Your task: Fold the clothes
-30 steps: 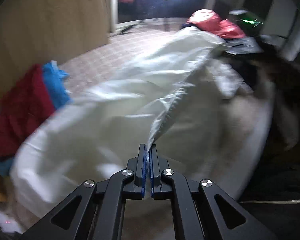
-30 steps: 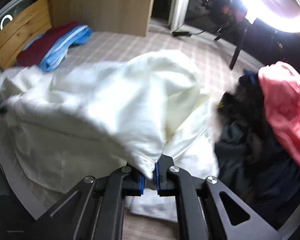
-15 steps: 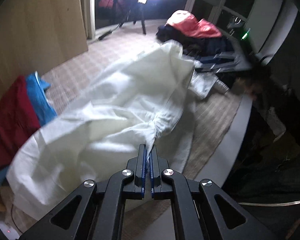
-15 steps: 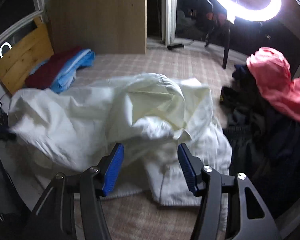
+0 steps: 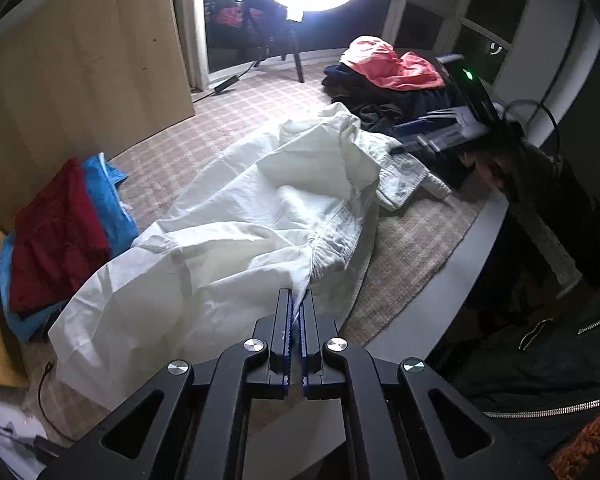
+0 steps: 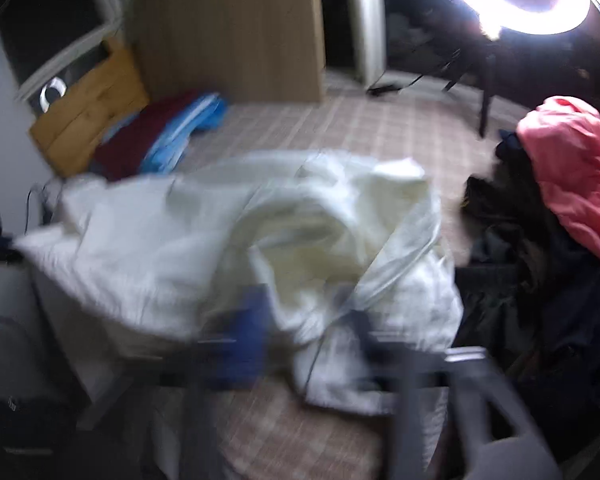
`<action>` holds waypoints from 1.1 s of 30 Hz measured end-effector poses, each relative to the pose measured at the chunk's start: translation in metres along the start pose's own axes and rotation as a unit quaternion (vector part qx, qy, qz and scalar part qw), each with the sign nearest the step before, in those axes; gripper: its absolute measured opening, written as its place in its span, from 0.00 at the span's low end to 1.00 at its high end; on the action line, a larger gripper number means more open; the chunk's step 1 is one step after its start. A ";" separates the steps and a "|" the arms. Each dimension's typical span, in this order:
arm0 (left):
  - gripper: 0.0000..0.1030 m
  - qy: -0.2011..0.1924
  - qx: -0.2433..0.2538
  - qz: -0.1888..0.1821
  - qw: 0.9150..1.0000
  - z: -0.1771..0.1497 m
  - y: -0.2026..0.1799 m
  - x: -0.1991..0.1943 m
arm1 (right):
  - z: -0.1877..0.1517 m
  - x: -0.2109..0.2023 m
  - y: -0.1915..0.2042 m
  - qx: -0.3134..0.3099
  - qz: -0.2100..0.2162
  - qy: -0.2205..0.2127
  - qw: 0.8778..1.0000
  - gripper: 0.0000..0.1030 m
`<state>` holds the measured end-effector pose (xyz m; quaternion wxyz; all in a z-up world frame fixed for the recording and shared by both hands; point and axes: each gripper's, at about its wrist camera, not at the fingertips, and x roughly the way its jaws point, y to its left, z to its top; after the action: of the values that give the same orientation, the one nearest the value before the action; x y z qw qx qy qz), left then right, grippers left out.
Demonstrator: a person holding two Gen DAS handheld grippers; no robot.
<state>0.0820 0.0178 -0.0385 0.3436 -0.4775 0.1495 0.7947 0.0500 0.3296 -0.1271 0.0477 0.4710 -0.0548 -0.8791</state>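
Cloth point(image 5: 260, 216), white and rumpled, sprawls across the checked table point(image 5: 412, 240), between a red and blue stack point(image 5: 60, 236) and a dark pile point(image 6: 540, 300) topped with pink. Left gripper point(image 5: 295, 312) is clamped on its hem. Right gripper point(image 6: 312, 320), blurred, has just been opening, jaws wide, gripping nothing.
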 end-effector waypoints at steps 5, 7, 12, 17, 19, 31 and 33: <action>0.02 0.013 -0.017 0.020 1.000 0.000 -0.002 0.010 | -0.010 0.051 0.022 -0.048 -0.027 -0.003 0.998 0.87; 0.02 0.025 -0.022 0.030 0.999 -0.002 -0.003 0.015 | -0.012 0.072 0.023 -0.047 0.003 0.019 0.999 0.67; 0.02 0.041 -0.026 0.027 0.998 -0.012 -0.016 0.016 | -0.011 0.046 0.011 -0.048 0.051 0.000 0.998 0.04; 0.02 0.040 -0.025 -0.009 0.999 -0.014 -0.035 0.006 | 0.031 -0.020 0.009 -0.111 0.027 -0.047 0.992 0.04; 0.02 0.034 -0.027 -0.025 0.999 -0.012 -0.037 0.008 | 0.054 -0.041 0.011 -0.146 0.013 -0.058 0.987 0.04; 0.11 0.066 -0.050 0.031 0.996 -0.011 0.031 0.023 | 0.160 0.081 0.025 -0.108 -0.028 0.013 0.994 0.44; 0.11 0.053 -0.034 0.050 0.997 -0.012 0.042 -0.003 | 0.137 0.043 0.015 -0.068 -0.041 -0.038 0.996 0.60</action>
<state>0.0615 -0.0205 -0.0460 0.2787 -0.5220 0.1640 0.7893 -0.0869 0.3157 -0.0847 0.0408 0.4347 0.0226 -0.8993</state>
